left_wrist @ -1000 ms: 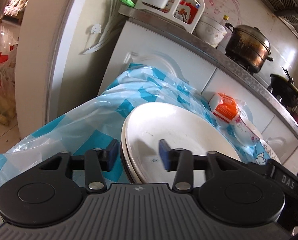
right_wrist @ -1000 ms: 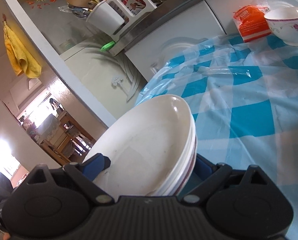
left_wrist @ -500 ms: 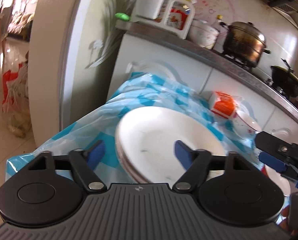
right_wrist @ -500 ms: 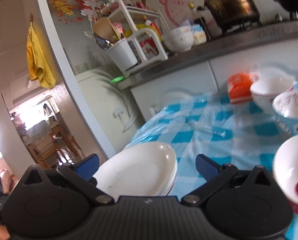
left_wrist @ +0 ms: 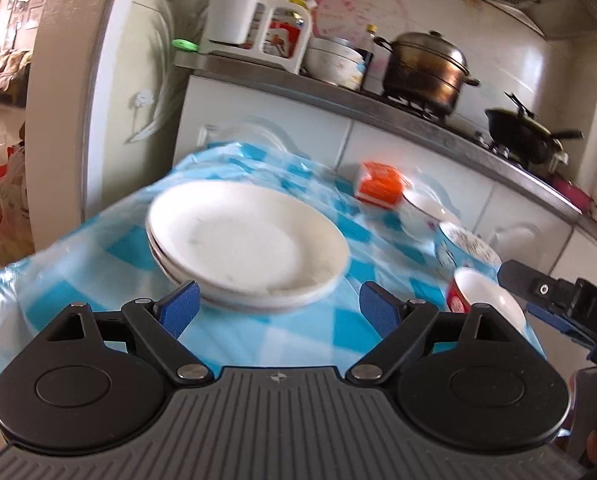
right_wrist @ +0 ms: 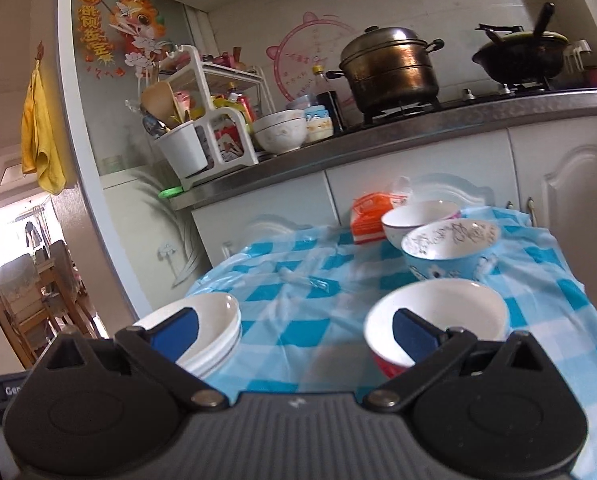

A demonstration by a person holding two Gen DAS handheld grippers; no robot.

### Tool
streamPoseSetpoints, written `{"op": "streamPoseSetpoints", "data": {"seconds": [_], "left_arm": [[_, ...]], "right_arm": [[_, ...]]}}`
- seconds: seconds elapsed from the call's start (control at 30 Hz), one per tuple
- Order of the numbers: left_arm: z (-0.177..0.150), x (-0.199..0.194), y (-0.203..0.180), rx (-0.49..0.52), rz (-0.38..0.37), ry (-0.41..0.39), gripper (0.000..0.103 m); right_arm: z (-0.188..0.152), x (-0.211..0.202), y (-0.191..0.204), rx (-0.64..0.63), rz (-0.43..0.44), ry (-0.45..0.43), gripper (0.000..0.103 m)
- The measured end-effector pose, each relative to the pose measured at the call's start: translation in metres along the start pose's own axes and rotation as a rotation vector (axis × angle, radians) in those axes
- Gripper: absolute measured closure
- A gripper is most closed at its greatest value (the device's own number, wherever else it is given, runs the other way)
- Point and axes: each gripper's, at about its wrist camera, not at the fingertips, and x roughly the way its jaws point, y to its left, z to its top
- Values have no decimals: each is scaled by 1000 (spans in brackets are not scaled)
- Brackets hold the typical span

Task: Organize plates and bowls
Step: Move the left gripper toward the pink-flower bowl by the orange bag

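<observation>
A stack of white plates [left_wrist: 246, 244] rests on the blue checked tablecloth [left_wrist: 330, 332]; it shows at the lower left of the right wrist view [right_wrist: 214, 328]. My left gripper [left_wrist: 278, 310] is open and empty, just short of the stack. My right gripper [right_wrist: 294, 332] is open and empty, above the table's near edge; it also shows at the right edge of the left wrist view [left_wrist: 538, 300]. A red-and-white bowl [right_wrist: 438, 320] sits by its right finger. Behind it stand a blue patterned bowl [right_wrist: 450, 248] and a white bowl [right_wrist: 418, 220].
An orange packet [right_wrist: 366, 220] lies at the table's back by the white cabinets [right_wrist: 418, 188]. The counter above holds a utensil rack [right_wrist: 206, 140], bowls [right_wrist: 280, 132], a steamer pot [right_wrist: 394, 68] and a wok [right_wrist: 522, 56]. A doorway opens at the left.
Both grippers let go of the plate stack, opened wide and drew back from it. The stack now rests on the table, and the bowls have come into view.
</observation>
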Motion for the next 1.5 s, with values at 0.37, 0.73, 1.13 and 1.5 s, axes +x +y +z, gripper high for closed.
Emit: {"op": "streamPoseSetpoints", "data": {"seconds": [0.37,0.73,1.13,1.5], "left_arm": [[-27,-30,-16,39,-68,142,0],[-30,-34,-30,156,-105,258,0],[1,15,-58,166,-227,257,0],[55,82,-77,108,-243,212,0]], "right_arm": [[-41,-47,-33,61,-19,21,1],[-51,-73,-87,241,-124,-2,1],[-50,-89,-146,366,-246,-47,1],[-3,-55,-187,445,-202,-10,1]]}}
